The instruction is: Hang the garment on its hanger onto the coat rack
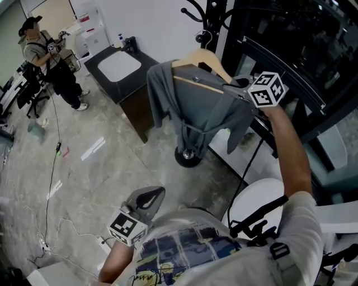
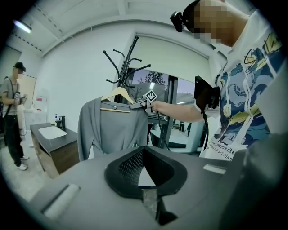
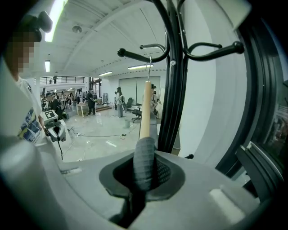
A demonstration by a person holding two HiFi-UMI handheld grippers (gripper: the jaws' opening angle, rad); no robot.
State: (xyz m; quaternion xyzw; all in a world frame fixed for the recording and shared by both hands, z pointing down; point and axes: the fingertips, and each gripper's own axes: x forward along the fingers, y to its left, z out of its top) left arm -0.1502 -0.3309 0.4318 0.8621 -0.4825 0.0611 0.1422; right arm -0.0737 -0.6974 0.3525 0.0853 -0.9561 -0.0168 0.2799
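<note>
A grey garment (image 1: pixel 196 111) drapes over a wooden hanger (image 1: pixel 198 56), held up beside the black coat rack (image 1: pixel 193 11). My right gripper (image 1: pixel 238 85) is shut on the hanger's right end, with the garment's shoulder cloth (image 3: pixel 145 161) wrapped between the jaws. In the right gripper view the hanger (image 3: pixel 145 108) rises to a metal hook (image 3: pixel 150 67) just under a curved rack arm (image 3: pixel 144 55); whether they touch I cannot tell. My left gripper (image 1: pixel 151 195) hangs low by my body, shut and holding nothing. From the left gripper view the garment (image 2: pixel 112 128) is in front of the rack (image 2: pixel 123 63).
A dark counter with a white basin (image 1: pixel 118 66) stands behind the rack's round base (image 1: pixel 187 156). A person (image 1: pixel 47 61) stands at the back left. Cables (image 1: pixel 53 167) run over the floor. A dark glazed frame (image 1: pixel 291 44) fills the right side.
</note>
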